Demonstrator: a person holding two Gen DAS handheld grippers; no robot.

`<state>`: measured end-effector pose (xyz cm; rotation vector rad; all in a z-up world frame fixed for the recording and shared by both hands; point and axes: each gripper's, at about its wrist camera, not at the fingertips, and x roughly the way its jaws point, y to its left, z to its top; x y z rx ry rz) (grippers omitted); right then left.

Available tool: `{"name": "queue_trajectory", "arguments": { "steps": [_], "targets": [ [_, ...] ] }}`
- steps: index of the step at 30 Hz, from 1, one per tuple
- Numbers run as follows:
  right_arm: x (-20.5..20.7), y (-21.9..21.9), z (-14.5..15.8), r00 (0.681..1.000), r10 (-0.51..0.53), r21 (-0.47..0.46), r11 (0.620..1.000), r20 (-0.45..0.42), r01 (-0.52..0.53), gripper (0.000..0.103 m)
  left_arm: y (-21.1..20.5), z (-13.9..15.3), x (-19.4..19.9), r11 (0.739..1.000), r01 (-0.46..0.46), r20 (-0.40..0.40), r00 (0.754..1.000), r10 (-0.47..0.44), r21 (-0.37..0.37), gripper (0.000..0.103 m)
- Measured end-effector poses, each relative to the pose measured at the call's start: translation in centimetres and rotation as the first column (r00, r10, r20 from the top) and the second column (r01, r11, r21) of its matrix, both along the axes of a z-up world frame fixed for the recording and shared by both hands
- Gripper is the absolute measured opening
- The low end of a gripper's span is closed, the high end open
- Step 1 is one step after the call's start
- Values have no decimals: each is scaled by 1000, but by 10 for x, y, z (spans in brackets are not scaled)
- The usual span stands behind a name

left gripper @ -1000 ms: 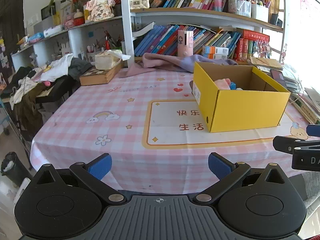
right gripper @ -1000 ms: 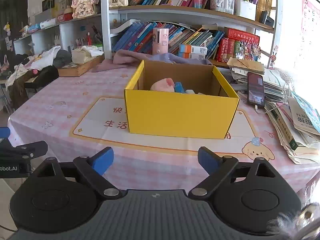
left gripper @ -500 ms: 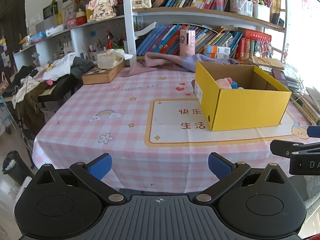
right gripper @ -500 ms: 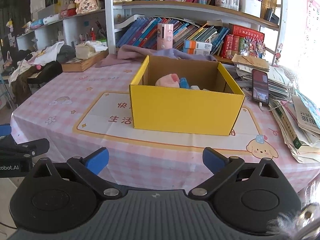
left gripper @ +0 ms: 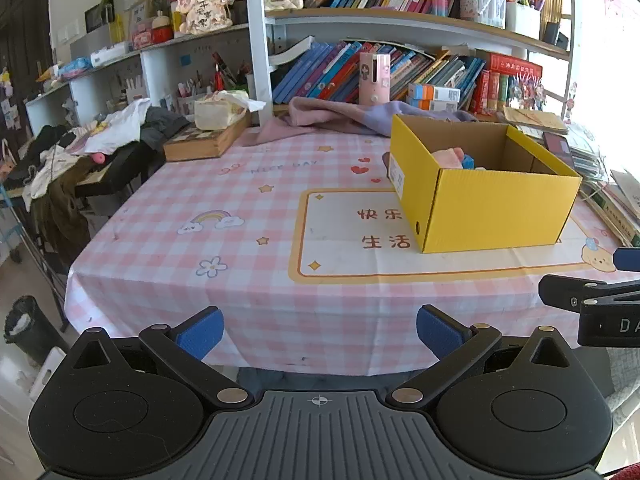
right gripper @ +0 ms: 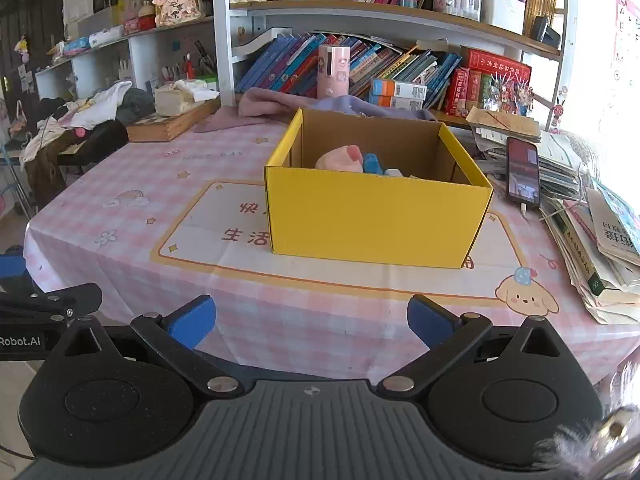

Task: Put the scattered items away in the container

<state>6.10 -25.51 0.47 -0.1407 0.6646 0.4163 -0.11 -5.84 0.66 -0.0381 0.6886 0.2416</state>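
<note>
The open yellow corrugated-cardboard box (right gripper: 378,220) stands on the pink checked worktop (right gripper: 120,216). It holds a soft pink plush item (right gripper: 340,159), a blue item (right gripper: 372,163) and a small white piece; no loose item shows on the cloth. Judged light and compressible, the plush suits a mid-body grip. The box walls are stiff but crushable. Left hand-held gripper (left gripper: 320,330) and right hand-held gripper (right gripper: 312,320) both stand wide, empty

On the tablecloth (left gripper: 240,216) we read the red characters "快乐" and "生活" inside its cream panel, left of the yellow box (right gripper: 376,220), and a faint "NICE DAY" farther back. The left gripper (right gripper: 24,320) bears "Robot.AI"; the right gripper (left gripper: 600,312) shows "DA".
</note>
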Motion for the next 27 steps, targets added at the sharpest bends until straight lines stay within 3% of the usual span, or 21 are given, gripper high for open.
{"name": "queue_trajectory", "arguments": {
  "steps": [27],
  "targets": [
    [-1, 9, -1, 1000, 20, -2, 1000, -23, -20, 103, -1, -1, 1, 999, 39, -17, 999, -39, 13, 103]
  ]
}}
